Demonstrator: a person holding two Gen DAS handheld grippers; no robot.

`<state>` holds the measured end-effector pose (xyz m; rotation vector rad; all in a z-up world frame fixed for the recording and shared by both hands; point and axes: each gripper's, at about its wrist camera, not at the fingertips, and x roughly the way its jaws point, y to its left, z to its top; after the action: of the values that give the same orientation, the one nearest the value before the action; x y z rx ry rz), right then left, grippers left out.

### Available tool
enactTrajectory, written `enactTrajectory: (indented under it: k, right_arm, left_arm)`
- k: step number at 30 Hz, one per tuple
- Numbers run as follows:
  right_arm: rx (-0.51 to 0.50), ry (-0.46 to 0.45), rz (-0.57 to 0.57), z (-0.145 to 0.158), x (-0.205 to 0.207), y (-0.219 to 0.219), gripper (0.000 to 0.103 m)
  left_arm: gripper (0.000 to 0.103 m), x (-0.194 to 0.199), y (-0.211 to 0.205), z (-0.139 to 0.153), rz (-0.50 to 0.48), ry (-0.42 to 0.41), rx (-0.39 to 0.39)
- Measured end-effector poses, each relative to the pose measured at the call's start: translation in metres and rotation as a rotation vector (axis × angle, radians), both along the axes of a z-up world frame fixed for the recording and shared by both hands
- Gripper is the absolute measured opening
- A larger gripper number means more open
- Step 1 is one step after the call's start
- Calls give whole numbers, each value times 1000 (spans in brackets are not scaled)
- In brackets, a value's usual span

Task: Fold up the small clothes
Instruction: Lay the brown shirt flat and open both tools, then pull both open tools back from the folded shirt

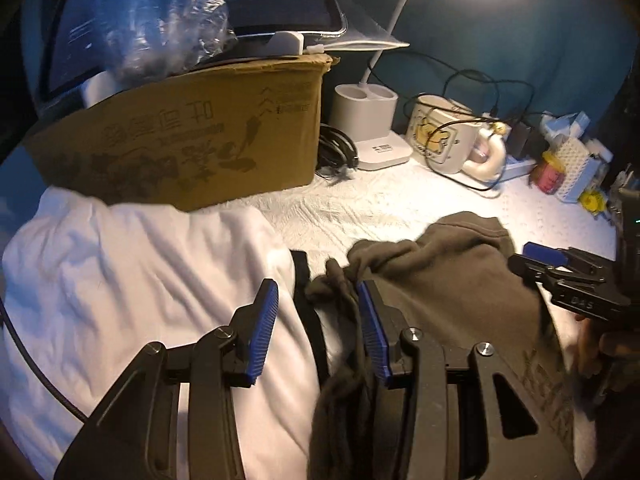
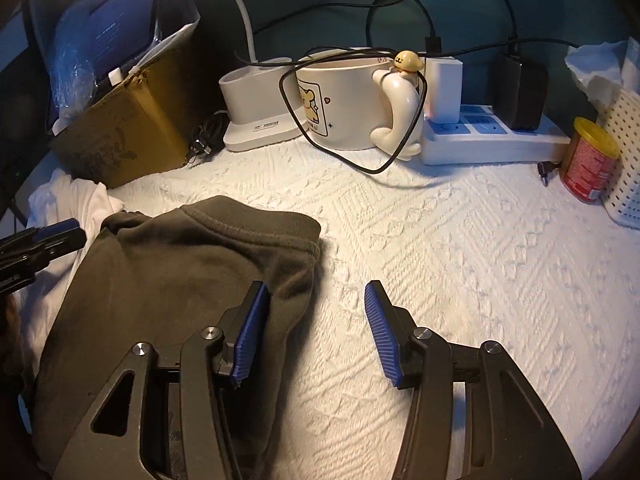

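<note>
A: Where does the dark garment lie?

B: On the white textured cover of the worktop, toward the near left. Its ribbed hem faces the back, and its right edge runs down just under the left pad of the right tool.

A: Is that tool holding it?

B: No. Its jaws stand wide apart with only bare cover between the pads. The left pad hangs over the garment's edge; whether it touches I cannot tell.

A: And the left tool?

B: Its jaws are partly parted and nothing is pinched. A bunched fold of the dark garment rests against the right pad, and the white garment lies below the left pad.

A: How much free room is there?

B: Open cover to the right of the dark garment and ahead of it. The back edge is crowded: a cardboard box at the left, then the lamp base, a mug with a black cable looped before it, and a power strip. A red can and a white perforated basket close the right side.
</note>
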<state>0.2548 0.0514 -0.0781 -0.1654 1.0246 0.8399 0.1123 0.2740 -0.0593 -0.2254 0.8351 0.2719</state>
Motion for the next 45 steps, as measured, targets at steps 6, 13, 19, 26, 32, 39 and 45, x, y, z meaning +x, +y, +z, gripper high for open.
enactTrajectory:
  k: [6, 13, 19, 26, 32, 39, 45]
  right_arm:
    - [-6, -14, 9, 4, -15, -4, 52]
    - [16, -32, 37, 10, -40, -19, 52]
    - [4, -37, 69, 9, -68, -28, 52]
    - [-7, -50, 83, 13, -93, -39, 52]
    - [-2, -30, 85, 14, -110, -50, 52]
    - [12, 0, 98, 14, -127, -63, 52]
    - [17, 4, 117, 15, -138, -71, 52]
  left_arm:
    - [42, -16, -22, 1, -48, -10, -29]
    - [42, -30, -40, -8, -96, 21, -32]
    - [42, -44, -46, -21, -108, 54, -35]
    - [42, -55, -50, -30, -102, 36, -47]
    - [42, -66, -54, -28, -90, 3, -18]
    - [42, -79, -63, -29, -84, 4, 47]
    - [43, -97, -64, -24, -42, -6, 9]
